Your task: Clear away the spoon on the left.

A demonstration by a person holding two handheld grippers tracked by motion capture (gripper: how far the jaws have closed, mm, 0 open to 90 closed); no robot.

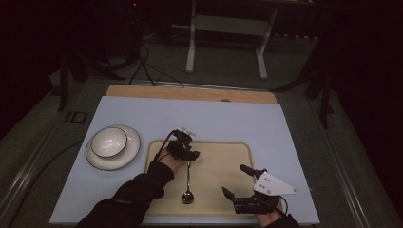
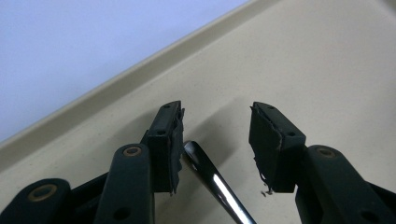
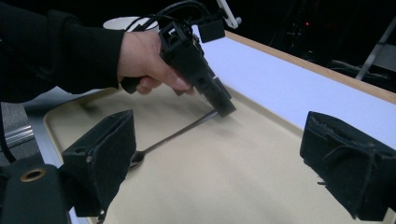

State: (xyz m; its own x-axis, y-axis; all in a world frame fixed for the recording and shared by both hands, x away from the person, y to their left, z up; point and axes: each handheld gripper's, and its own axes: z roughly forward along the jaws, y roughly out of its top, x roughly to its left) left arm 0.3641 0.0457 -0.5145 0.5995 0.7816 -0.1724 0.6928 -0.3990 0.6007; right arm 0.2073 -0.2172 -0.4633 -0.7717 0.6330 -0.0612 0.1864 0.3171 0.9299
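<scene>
Jaws of left gripper (image 2: 217, 140) apart, spoon (image 1: 188, 183) handle tip between them, just beside one pad; the other pad is clear of it. Spoon lies flat on beige tray (image 1: 228, 190), bowl end twd person. Bowl (image 1: 109, 141) on plate (image 1: 130, 154) sits far left on desk. Right gripper (image 1: 233, 180) jaws wide open, nothing in them, over tray's right part.

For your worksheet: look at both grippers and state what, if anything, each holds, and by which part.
Nothing is held. The left gripper has its jaws parted around the handle tip of the shiny metal spoon on the beige plastic tray; the right pad is clear. The right gripper is open and empty.
</scene>
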